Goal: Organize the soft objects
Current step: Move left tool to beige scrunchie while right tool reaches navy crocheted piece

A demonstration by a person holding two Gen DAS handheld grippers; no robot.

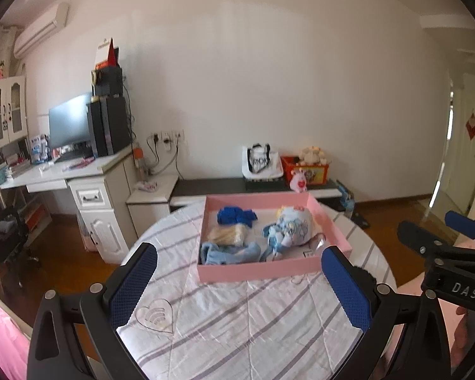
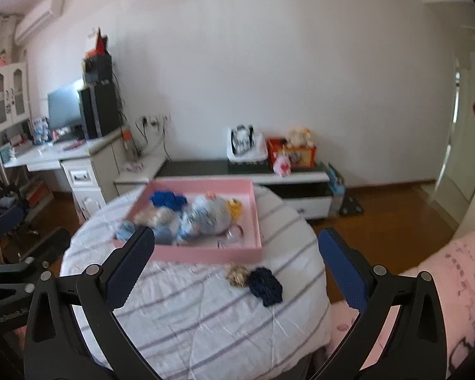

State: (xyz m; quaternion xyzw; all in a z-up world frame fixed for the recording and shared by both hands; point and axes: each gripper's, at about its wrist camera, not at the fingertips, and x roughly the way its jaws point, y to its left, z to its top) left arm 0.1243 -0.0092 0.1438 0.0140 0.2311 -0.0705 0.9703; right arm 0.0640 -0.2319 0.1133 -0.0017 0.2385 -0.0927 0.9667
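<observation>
Now, far left, a desk (image 1: 63, 171) with a monitor (image 1: 69, 123) stands against the wall. Left gripper (image 1: 239, 280) hangs wide open over the striped quilt (image 1: 231, 323), nothing between its pads. Dead ahead sits the pink tray (image 1: 256, 270), holding a blue cloth (image 1: 236, 215), a blond tuft (image 1: 228, 236) and a pale-blue plush (image 1: 293, 226). Right of the tray's front, a tan scrunchie (image 2: 237, 275) touches a navy knit (image 2: 266, 286) on the quilt. Right gripper (image 2: 237, 269) hovers open above them, empty. Pink pillow (image 2: 459, 272) far right.
</observation>
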